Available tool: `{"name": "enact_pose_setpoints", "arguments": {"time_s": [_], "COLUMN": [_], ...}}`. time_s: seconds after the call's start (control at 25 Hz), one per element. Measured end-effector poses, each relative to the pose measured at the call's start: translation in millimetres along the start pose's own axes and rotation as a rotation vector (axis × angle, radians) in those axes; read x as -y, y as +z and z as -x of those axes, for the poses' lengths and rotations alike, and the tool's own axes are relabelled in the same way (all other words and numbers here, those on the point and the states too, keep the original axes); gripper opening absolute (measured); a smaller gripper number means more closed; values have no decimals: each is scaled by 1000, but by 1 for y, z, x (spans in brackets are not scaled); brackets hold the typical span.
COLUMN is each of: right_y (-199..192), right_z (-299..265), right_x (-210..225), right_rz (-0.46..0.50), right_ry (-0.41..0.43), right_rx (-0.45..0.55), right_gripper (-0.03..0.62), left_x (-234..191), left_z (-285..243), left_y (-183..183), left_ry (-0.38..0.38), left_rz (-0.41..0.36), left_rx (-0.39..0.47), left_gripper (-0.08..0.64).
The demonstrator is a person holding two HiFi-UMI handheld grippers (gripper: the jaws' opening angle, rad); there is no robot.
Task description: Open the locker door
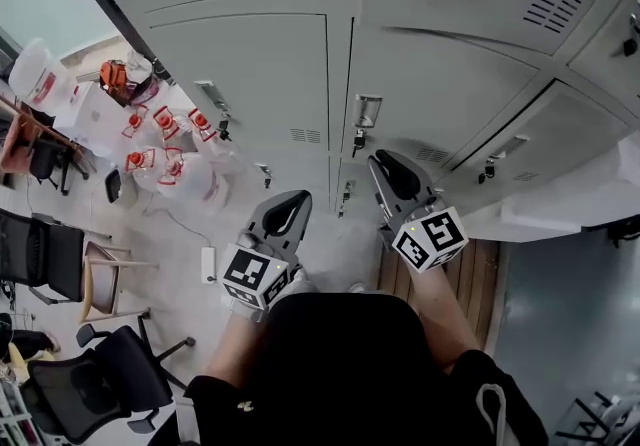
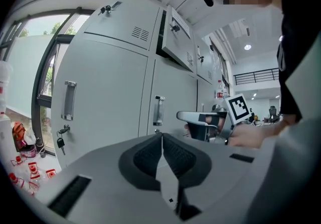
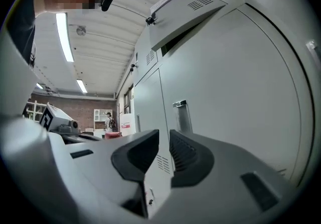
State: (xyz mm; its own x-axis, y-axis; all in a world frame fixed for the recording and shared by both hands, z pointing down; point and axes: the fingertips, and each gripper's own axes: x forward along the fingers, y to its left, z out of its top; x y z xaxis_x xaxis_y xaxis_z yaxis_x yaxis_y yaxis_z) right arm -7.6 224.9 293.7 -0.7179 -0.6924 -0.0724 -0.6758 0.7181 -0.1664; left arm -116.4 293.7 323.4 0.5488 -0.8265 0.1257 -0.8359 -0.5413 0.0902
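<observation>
A bank of grey lockers (image 1: 260,74) fills the head view. The locker door (image 1: 430,94) ahead of my right gripper has a metal handle (image 1: 366,112) with a key (image 1: 357,142) hanging under it. My right gripper (image 1: 378,162) hovers just short of that handle with only a narrow gap between its pads and nothing in it; the right gripper view shows the handle (image 3: 181,115) beyond the pads. My left gripper (image 1: 303,198) is lower and to the left, shut and empty. In the left gripper view, two handles (image 2: 68,100) (image 2: 158,111) and a hanging key (image 2: 60,140) show.
An upper locker door (image 2: 175,39) stands ajar above. Plastic bottles with red labels (image 1: 165,159) crowd the floor at the left, near a white power strip (image 1: 208,264). Black chairs (image 1: 110,374) stand behind at the lower left. A wooden strip (image 1: 470,274) lies by my right arm.
</observation>
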Motion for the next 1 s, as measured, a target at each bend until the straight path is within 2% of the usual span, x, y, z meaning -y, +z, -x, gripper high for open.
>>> {"name": "enact_pose_setpoints", "arguments": {"time_s": [0.12, 0.24, 0.8, 1.0], "right_y": [7, 7, 4, 6], "right_z": [-19, -35, -85, -89], "right_x": [7, 14, 25, 30], "right_rz": [39, 47, 116, 134], "right_ry": [-37, -56, -176, -247], "right_rx": [6, 3, -17, -7], "right_gripper": [66, 106, 132, 138], "left_x": [-16, -29, -73, -84], "left_z": [2, 1, -1, -2], "left_y": [-9, -10, -6, -7], "left_ry": [0, -7, -91, -124], "left_rz": [17, 25, 18, 24], "left_rx": [-17, -12, -11, -15], "left_gripper": [25, 25, 25, 25]}}
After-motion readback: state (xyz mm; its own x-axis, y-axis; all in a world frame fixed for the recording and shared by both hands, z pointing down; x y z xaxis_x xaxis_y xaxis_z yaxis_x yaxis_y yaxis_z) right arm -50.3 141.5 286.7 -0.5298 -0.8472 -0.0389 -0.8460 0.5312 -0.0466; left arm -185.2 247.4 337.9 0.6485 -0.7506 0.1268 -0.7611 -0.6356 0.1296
